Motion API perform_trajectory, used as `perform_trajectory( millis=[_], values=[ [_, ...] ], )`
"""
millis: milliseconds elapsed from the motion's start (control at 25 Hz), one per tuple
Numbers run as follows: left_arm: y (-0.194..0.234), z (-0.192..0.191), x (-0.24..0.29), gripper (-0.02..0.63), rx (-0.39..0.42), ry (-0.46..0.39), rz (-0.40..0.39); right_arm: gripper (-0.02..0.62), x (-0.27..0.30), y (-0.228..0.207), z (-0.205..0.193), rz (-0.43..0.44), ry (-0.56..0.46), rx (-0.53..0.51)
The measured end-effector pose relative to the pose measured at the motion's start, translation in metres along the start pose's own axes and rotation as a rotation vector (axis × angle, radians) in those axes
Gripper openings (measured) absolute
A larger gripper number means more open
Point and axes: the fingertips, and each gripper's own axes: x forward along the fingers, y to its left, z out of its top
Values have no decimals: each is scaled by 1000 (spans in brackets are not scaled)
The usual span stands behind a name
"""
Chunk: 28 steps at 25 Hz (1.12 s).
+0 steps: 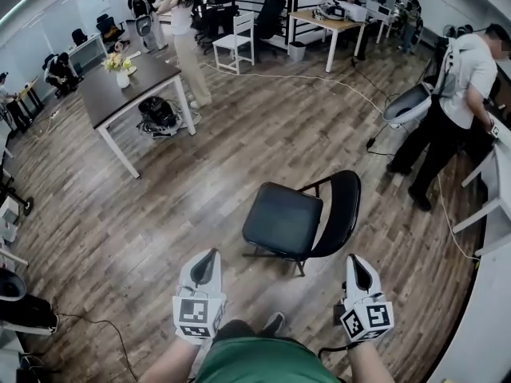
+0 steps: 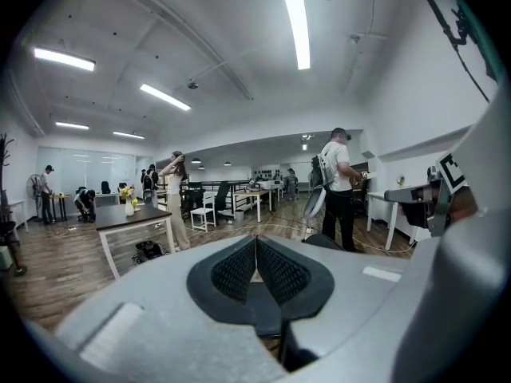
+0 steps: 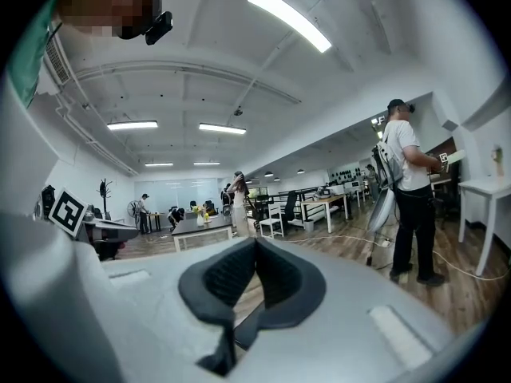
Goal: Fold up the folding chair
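- Head view: a black folding chair with a padded seat and a thin dark metal frame (image 1: 297,223) stands open on the wood-plank floor (image 1: 160,214), just ahead of the person. Its curved backrest (image 1: 345,206) rises at the seat's right. The grey left claw (image 1: 209,255) hangs near the seat's near-left corner, and the grey right claw (image 1: 354,259) sits just below the backrest. Neither touches the chair. A dark rectangular tabletop (image 1: 140,86) carrying a vase of flowers stands well apart at upper left.
- Left gripper view: the left claw (image 2: 256,246) has its ribbed black pads pressed together with nothing between them. A dark rounded edge just beyond it is probably the top of the backrest.
- Right gripper view: the right claw (image 3: 255,250) is likewise closed and empty. The chair does not show here, only open office floor and a person in a white shirt (image 3: 411,166) standing at right.
- Handling, as a judgement: the chair looks rigid and fairly light, and it should pivot at its frame hinges. The padded seat cover may be slick, so the firmer holds are likely the seat's front edge, to lift, and the backrest's top rim, to steady. Both claws would have to open first and keep clear of the hinge gaps.
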Motion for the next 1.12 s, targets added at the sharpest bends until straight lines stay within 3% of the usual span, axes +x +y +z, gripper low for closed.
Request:
perform_trajectory(
  millis=[440, 880, 1120],
  values=[
    [33, -28, 87, 11, -25, 77, -36, 2, 66, -43, -34, -81, 86, 64],
    [76, -88, 239, 11, -67, 228, -259, 2, 144, -67, -62, -305, 166, 137],
    [100, -131, 300, 11, -74, 307, -358, 2, 187, -77, -82, -370, 217, 143]
  ],
)
